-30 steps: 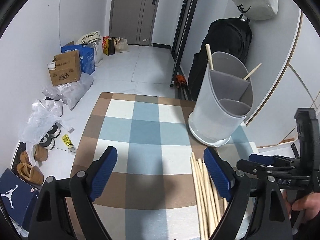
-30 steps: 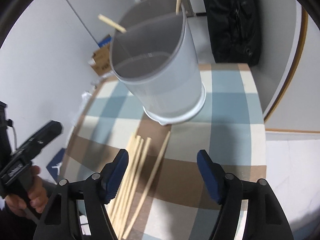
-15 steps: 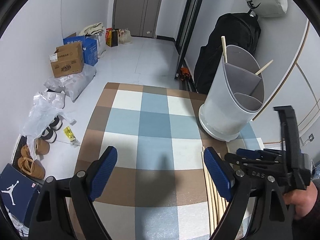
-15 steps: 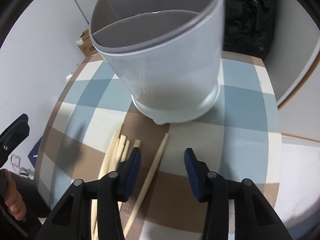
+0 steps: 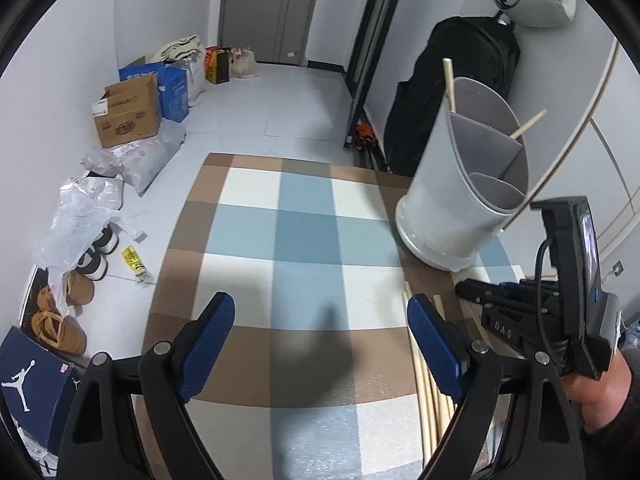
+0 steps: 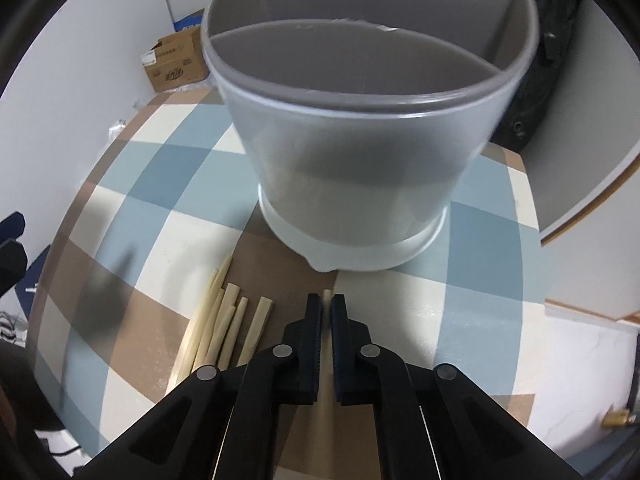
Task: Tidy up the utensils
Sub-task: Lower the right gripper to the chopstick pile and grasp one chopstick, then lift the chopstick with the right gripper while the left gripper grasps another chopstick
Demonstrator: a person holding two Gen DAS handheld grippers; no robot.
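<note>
Chopsticks [image 6: 224, 320] lie on tablecloth [image 6: 480, 300] before holder [image 6: 360, 160] (2 sticks inside).

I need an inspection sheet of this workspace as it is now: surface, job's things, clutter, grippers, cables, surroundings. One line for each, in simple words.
Surface: checked cloth in blue, cream and brown on a table.
Job's things: grey divided holder stands upright on the cloth, two chopsticks in it; loose chopsticks lie in front of it.
Clutter: nothing seen on the table.
Grippers: left gripper open, nothing between its jaws; right gripper has just closed its jaws on a single chopstick.
Cables: a black cable on the right gripper's handle.
Surroundings: boxes, bags, shoes on the floor; black bag by the wall.
</note>
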